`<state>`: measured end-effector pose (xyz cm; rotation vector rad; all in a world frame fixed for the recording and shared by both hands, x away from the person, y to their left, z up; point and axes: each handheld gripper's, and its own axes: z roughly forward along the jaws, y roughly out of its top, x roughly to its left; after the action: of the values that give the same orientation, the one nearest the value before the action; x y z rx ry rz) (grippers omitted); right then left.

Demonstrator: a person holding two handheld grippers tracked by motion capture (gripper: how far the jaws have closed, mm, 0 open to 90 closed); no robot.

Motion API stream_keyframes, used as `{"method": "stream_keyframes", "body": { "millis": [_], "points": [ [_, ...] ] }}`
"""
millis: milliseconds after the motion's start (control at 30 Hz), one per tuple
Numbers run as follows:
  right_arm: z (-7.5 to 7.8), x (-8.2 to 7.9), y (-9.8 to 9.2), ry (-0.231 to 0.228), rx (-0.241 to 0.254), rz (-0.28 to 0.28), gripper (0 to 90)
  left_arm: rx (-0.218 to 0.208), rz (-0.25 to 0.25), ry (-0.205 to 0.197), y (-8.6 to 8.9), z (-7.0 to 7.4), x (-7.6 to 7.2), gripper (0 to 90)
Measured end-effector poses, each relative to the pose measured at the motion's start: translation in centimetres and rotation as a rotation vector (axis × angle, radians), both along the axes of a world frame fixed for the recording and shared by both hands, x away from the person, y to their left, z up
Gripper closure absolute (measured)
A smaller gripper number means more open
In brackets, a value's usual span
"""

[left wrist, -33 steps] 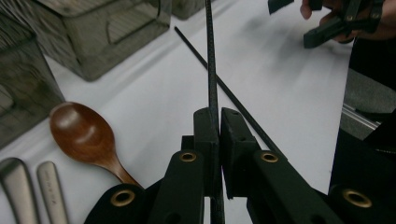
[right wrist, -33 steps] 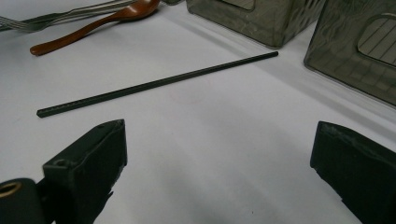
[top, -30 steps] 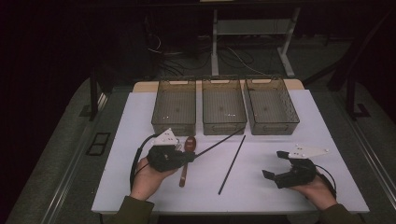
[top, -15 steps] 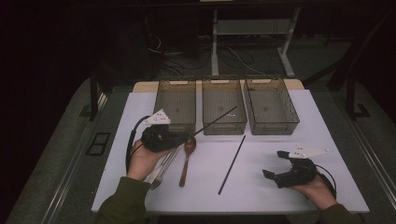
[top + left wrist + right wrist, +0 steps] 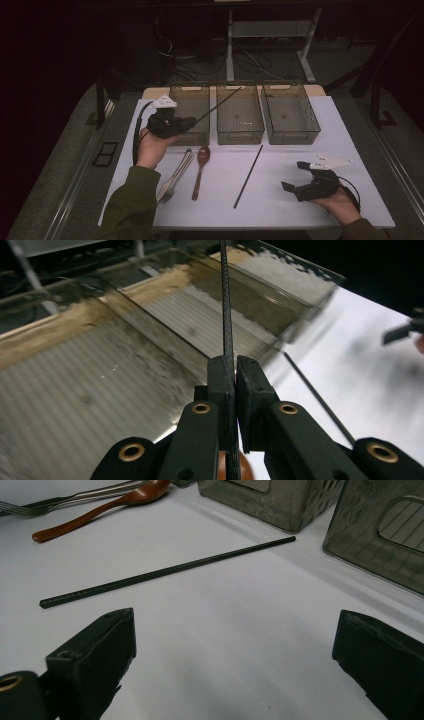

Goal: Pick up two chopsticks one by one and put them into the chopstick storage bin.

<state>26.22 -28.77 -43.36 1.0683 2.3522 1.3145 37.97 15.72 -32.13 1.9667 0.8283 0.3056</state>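
The left gripper (image 5: 189, 121), raised in an upturned hand, clamps a black chopstick (image 5: 218, 104) between its jaws; the stick slants up and away from them, over the left basket (image 5: 191, 100) toward the middle basket (image 5: 239, 131). In the left gripper view the stick's far end is cut off at the top edge. Below that hand lie a fork (image 5: 175, 175) and a brown spoon (image 5: 199, 171). A second chopstick (image 5: 248, 175) lies flat between the grippers. The right gripper (image 5: 294, 176) rests low in its hand, jaws spread, nothing between them.

Three bins (image 5: 240, 112) beyond bare tabletop (image 5: 280, 200)
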Motion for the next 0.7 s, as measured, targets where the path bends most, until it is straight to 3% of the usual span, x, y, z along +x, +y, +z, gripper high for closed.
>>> {"method": "stream_keyframes", "body": {
  "millis": [233, 433, 700],
  "points": [
    [0.0, 0.0, 0.0, -0.002, 0.001, 0.002, 4.1, 0.013, 0.096, 0.000, 1.2, 0.0, 2.4, 85.0],
    [0.0, 0.0, 0.0, -0.003, 0.003, 0.002, 4.0, 0.045, 0.176, 0.008, 1.5, -0.9, 3.9, 85.1],
    [0.1, 0.0, -0.1, -0.003, 0.005, 0.002, 4.0, 0.108, 0.313, 0.063, 2.2, -2.8, 5.7, 85.0]
  ]
}}
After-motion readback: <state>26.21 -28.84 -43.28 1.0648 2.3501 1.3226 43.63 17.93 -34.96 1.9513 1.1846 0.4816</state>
